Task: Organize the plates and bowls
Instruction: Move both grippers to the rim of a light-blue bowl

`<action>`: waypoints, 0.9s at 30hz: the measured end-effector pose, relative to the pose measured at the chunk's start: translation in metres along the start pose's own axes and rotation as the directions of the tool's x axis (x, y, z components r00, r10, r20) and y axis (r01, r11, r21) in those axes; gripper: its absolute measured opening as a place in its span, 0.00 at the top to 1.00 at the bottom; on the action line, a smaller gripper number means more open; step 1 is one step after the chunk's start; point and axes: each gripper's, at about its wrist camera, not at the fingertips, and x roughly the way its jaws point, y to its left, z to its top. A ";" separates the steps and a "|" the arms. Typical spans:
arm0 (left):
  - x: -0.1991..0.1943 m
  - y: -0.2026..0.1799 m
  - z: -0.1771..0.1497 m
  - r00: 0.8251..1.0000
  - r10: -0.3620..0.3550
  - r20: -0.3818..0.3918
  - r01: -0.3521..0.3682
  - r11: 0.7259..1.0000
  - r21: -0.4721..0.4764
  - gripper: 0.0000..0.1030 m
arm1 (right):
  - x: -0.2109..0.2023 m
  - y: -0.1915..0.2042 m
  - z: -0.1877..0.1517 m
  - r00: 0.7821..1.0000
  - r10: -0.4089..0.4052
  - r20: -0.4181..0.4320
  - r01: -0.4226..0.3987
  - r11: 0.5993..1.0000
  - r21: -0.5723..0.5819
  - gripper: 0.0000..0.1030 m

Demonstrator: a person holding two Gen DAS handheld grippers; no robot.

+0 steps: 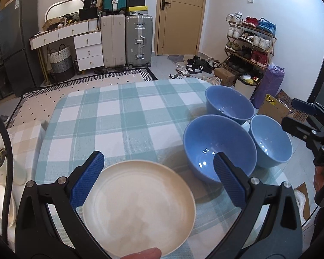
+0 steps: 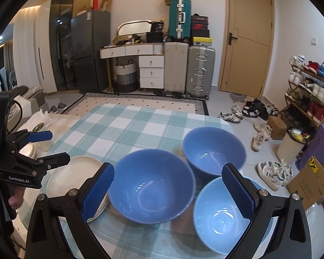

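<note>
Left wrist view: left gripper (image 1: 158,168) with jaws spread wide, nothing pinched; blue pads (image 1: 87,180) stand apart above the table (image 1: 118,116), which carries a teal-and-white checked cloth; cream plate (image 1: 139,205) lies on the cloth at the table's near edge, below and between the fingers, not touched by either pad; a fingertip shows at the frame's bottom edge; three blue bowls upright near the table's right edge: large bowl (image 1: 218,146) just beside the plate, far bowl (image 1: 230,104) toward the far right corner, third bowl (image 1: 270,141) at the right edge; the three sit close together; right gripper (image 1: 298,116) enters from the right, jaws apart, empty.

Right wrist view: right gripper (image 2: 169,192) spread wide, holding nothing; large bowl (image 2: 151,183) lies between its fingers, below them, untouched; paler bowl (image 2: 224,215) at the near right corner, partly behind the right pad; far bowl (image 2: 213,151) behind both; plates (image 2: 73,172) form a stack toward the left edge, layered rims visible beside the left pad; left gripper (image 2: 54,145) over that stack, jaws apart, empty.
</note>
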 end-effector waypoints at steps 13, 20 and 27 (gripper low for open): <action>0.045 -0.046 0.046 0.999 -0.041 -0.014 0.042 0.998 0.043 0.02 | -0.019 -0.073 0.015 0.996 -0.084 0.016 0.083 0.995 0.059 0.01; 0.069 -0.073 0.069 0.997 -0.072 -0.024 0.073 0.994 0.075 0.02 | -0.008 -0.099 0.019 0.995 -0.104 -0.002 0.104 0.991 0.083 0.01; 0.094 -0.092 0.088 0.994 -0.103 -0.037 0.107 0.989 0.099 0.02 | 0.006 -0.124 0.021 0.993 -0.116 -0.022 0.118 0.986 0.121 0.01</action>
